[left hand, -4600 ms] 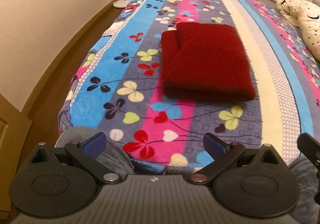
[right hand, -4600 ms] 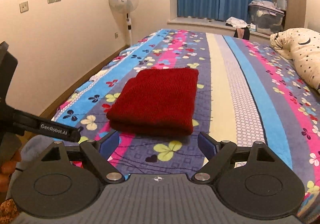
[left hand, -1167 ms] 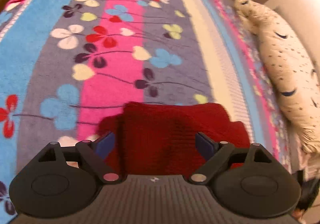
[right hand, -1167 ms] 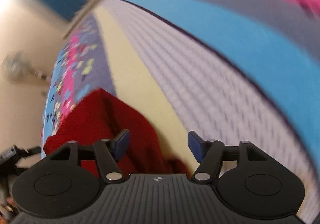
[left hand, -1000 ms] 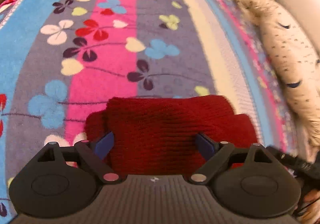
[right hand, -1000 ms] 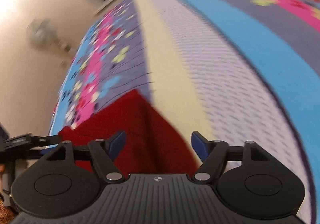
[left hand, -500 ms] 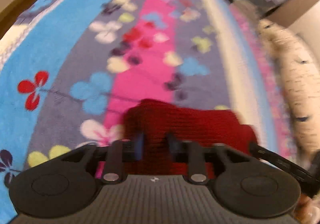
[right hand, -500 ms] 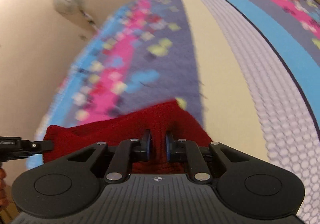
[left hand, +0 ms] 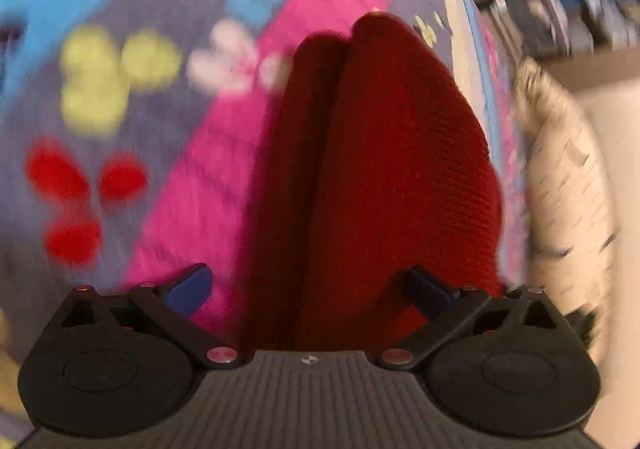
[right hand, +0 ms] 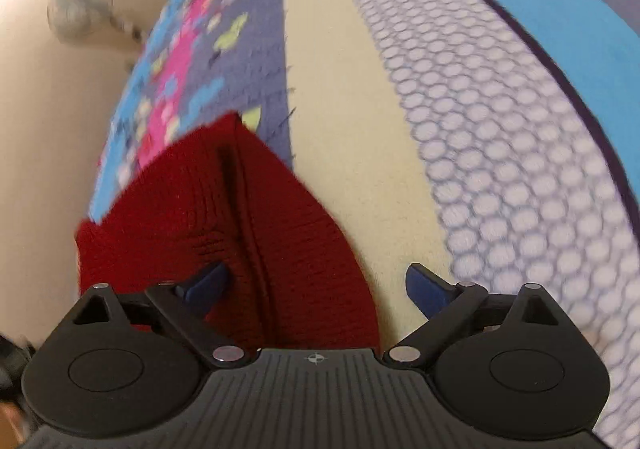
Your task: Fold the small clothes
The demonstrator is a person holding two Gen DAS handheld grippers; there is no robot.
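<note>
Both grippers, left (left hand: pixel 308 289) and right (right hand: pixel 316 289), are opening over the folded knit (left hand: pixel 384 169), gripping nothing; it's lying on the blanket (right hand: pixel 500 129). I'm fearing fingers snagging loops, undoing folds.

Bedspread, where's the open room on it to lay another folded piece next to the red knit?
Free: the cream stripe and honeycomb band right of the red knit, and the flowered stretch on its far side. Crowded: the strip between knit and spotted cushion. The left gripper and right gripper are opening astride the knit.
</note>
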